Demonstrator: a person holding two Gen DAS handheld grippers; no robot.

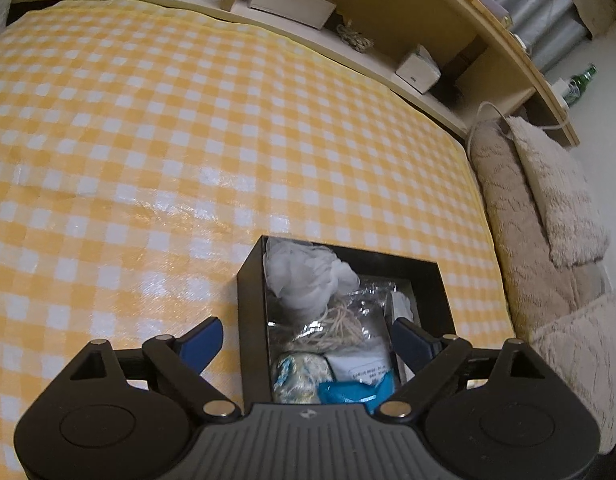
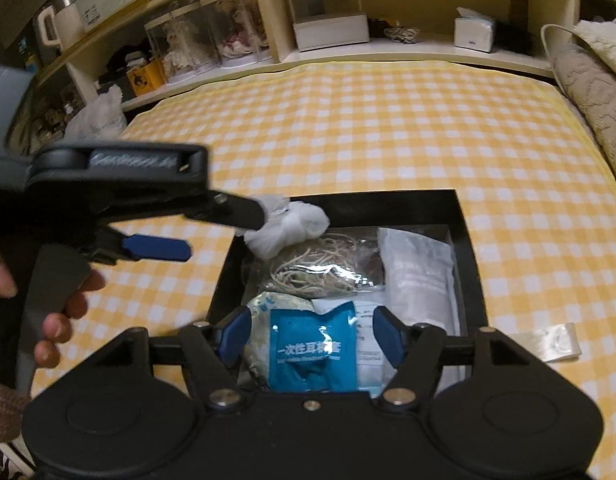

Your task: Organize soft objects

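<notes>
Nearest my right tool (image 2: 308,338), jaws apart around the blue packet (image 2: 308,354) without pressing, my left tool (image 2: 212,236) at frame left, jaws apart and empty, black box (image 2: 466,248) at centre on the yellow checked table (image 2: 388,128), white cloth bundle (image 2: 288,226) inside at its upper left.

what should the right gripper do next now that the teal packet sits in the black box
Probably lift the right gripper straight up and out. Its jaws stand apart on either side of the teal plastic packet, not pressing it, and the packet lies in the black rectangular box with the white mesh puff and the bagged twine.
</notes>
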